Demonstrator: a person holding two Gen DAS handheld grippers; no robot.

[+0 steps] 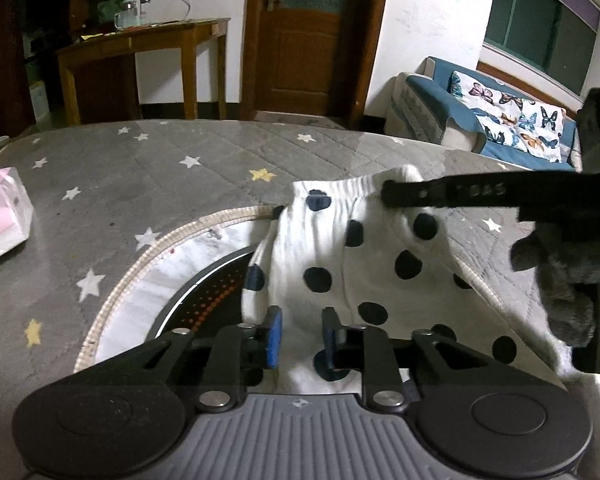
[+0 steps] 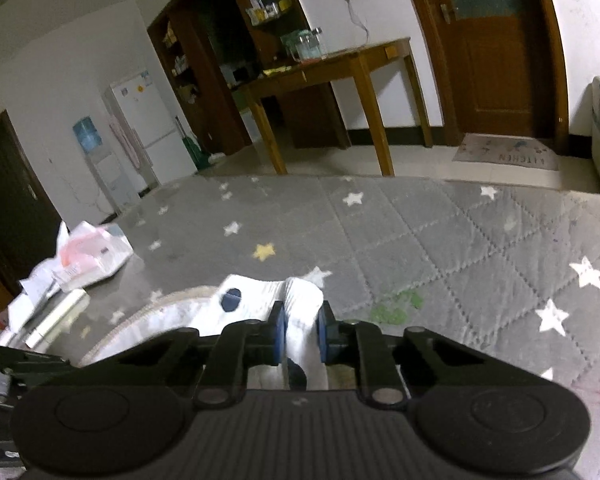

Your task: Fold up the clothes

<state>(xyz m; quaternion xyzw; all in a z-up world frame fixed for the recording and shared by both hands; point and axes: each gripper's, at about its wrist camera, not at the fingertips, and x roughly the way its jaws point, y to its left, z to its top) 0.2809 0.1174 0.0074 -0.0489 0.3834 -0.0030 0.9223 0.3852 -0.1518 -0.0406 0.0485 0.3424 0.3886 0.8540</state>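
Currently: polka-dot garment [image 1: 352,256] lifted over star-print bed quilt [image 1: 148,184]. Right claw [image 2: 301,334] pinching ribbed hem; left claw [image 1: 300,338] clamped on lower edge. Risk: thin bite slipping under tension, fold collapsing.

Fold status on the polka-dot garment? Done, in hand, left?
Done: nothing looks folded yet. In hand: the white garment with dark polka dots is lifted off the grey star-patterned quilt, right gripper shut on its edge, left gripper at its lower hem. Left: the whole fold.
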